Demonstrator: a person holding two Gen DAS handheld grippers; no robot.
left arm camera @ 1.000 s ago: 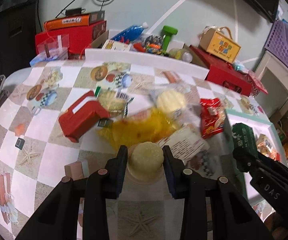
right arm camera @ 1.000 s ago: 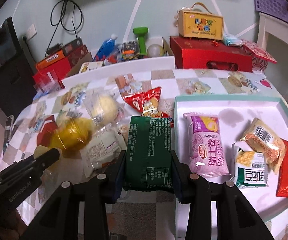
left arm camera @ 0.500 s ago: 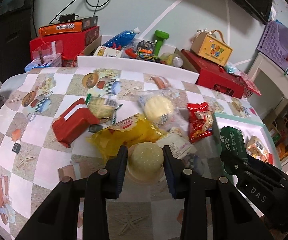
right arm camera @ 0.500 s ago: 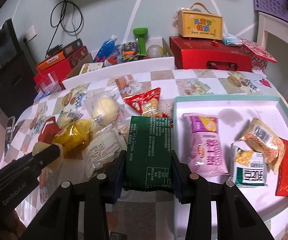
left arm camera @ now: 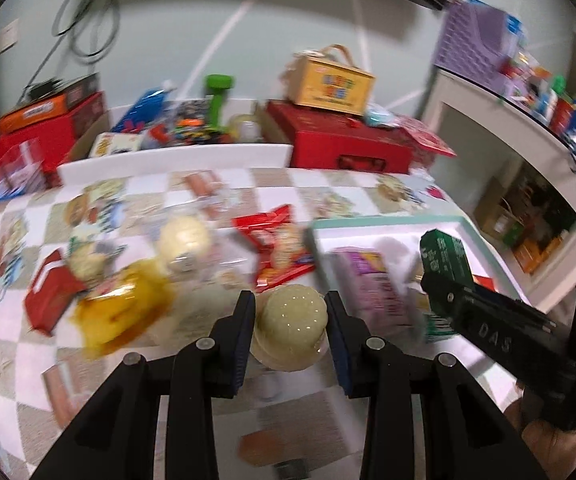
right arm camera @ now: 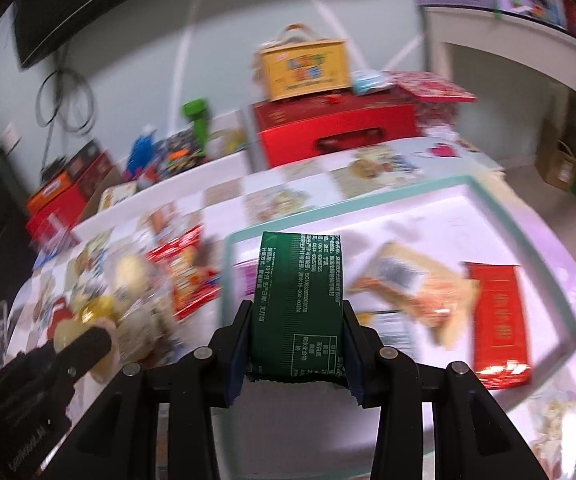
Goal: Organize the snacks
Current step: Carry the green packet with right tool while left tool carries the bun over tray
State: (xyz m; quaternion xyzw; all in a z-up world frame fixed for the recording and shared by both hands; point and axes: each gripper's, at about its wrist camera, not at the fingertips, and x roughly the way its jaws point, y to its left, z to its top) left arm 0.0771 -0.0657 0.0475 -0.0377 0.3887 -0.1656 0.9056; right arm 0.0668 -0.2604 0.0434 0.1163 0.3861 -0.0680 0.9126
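My left gripper [left arm camera: 290, 312] is shut on a pale round bun in clear wrap [left arm camera: 290, 330], held above the checkered table near the left edge of the white tray [left arm camera: 392, 229]. My right gripper [right arm camera: 298, 320] is shut on a dark green packet [right arm camera: 298, 300], held over the tray [right arm camera: 420, 196]; it also shows in the left wrist view [left arm camera: 446, 256]. In the tray lie a purple packet [left arm camera: 372, 284], an orange packet [right arm camera: 412, 284] and a red packet [right arm camera: 498, 312]. Both views are blurred.
On the table left of the tray lie a red chip bag [left arm camera: 278, 244], a yellow bag [left arm camera: 122, 308], a wrapped bun [left arm camera: 184, 240] and a red box [left arm camera: 50, 292]. Red boxes [left arm camera: 348, 140], a yellow carton [left arm camera: 330, 82] and toys stand behind. A white shelf [left arm camera: 508, 120] stands at the right.
Both grippers have swung right toward the tray, each keeping its snack. The green packet has moved from the tray's left edge to over the tray.
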